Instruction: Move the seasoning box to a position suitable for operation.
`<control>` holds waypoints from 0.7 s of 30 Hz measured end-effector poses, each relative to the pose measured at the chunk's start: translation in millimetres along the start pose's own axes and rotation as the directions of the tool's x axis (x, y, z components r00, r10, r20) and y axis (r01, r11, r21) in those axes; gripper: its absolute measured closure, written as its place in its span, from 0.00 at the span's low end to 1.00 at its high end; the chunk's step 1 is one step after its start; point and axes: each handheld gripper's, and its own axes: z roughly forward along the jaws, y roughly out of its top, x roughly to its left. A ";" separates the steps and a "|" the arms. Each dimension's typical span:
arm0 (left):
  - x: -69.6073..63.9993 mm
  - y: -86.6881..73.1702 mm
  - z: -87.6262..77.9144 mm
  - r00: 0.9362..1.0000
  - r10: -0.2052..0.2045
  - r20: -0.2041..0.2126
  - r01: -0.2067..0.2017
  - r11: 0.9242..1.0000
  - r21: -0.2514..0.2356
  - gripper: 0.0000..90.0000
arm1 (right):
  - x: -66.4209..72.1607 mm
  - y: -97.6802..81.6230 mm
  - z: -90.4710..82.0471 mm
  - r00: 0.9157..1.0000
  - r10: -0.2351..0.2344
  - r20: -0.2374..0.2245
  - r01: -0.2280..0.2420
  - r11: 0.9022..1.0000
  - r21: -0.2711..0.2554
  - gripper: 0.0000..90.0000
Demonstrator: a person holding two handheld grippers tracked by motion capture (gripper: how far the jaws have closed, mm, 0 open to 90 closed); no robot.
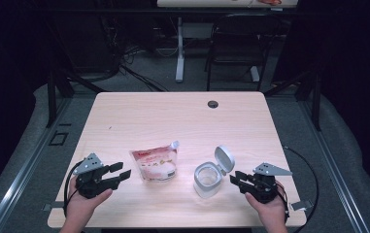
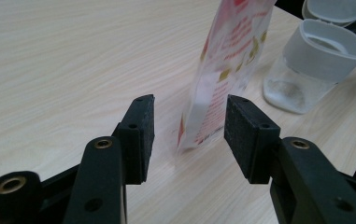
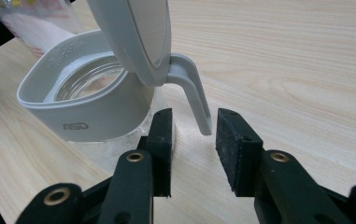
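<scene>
A white and red pouch (image 1: 156, 164) stands on the pale wood table (image 1: 173, 116), near its front. To its right stands a clear jar (image 1: 208, 178) with a grey collar, its flip lid (image 1: 224, 158) swung up. My left gripper (image 1: 121, 171) is open just left of the pouch. In the left gripper view the pouch's lower edge (image 2: 203, 116) sits at the gap of the left gripper (image 2: 189, 130), touching neither pad. My right gripper (image 1: 235, 177) is open right of the jar. The right gripper (image 3: 194, 144) faces the jar (image 3: 87, 107) and the lid's tab (image 3: 194, 93), which it does not touch.
A cable hole (image 1: 213, 104) lies near the table's far edge. Beyond the table stand a black chair (image 1: 236, 43) and a white desk leg (image 1: 179, 48), with cables on the floor. The far half of the tabletop is bare wood.
</scene>
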 end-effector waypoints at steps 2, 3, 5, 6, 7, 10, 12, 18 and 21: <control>-2.7 6.2 -1.4 1.000 0.010 0.003 -0.010 1.000 -0.007 0.60 | -0.3 0.0 -1.0 1.000 -0.003 0.000 0.003 1.000 -0.002 0.74; -3.6 9.8 -1.4 1.000 0.014 0.004 -0.014 1.000 -0.016 0.60 | -0.5 0.1 -1.2 1.000 -0.003 -0.004 0.003 1.000 -0.005 0.73; -6.6 18.6 0.0 1.000 0.018 0.013 -0.018 1.000 -0.025 0.62 | -0.4 0.1 -1.1 1.000 -0.002 -0.005 0.002 1.000 -0.006 0.72; -7.6 21.6 0.7 1.000 0.026 0.012 -0.025 0.999 -0.027 0.63 | -0.3 0.1 -0.8 1.000 -0.001 -0.003 0.001 1.000 -0.006 0.71; -9.2 25.4 1.6 0.999 0.033 0.013 -0.033 0.999 -0.027 0.63 | -0.2 0.2 -0.8 1.000 -0.002 -0.003 0.002 1.000 -0.006 0.71; -12.5 34.3 4.2 0.998 0.054 0.010 -0.054 0.998 -0.032 0.64 | 0.2 0.1 -1.0 1.000 -0.003 -0.005 0.003 1.000 -0.011 0.70; -13.8 40.0 6.7 0.998 0.064 0.015 -0.064 0.997 -0.031 0.64 | -0.4 -0.1 -1.4 1.000 -0.003 -0.002 0.003 1.000 -0.012 0.70; -16.3 52.1 9.7 0.997 0.077 0.026 -0.076 0.997 -0.022 0.69 | -2.0 -0.2 -3.4 1.000 0.000 -0.007 0.000 1.000 -0.025 0.71; -16.2 57.4 11.2 0.996 0.080 0.034 -0.080 0.997 -0.013 0.70 | -1.6 0.3 -4.7 1.000 -0.001 -0.009 0.001 0.999 -0.033 0.71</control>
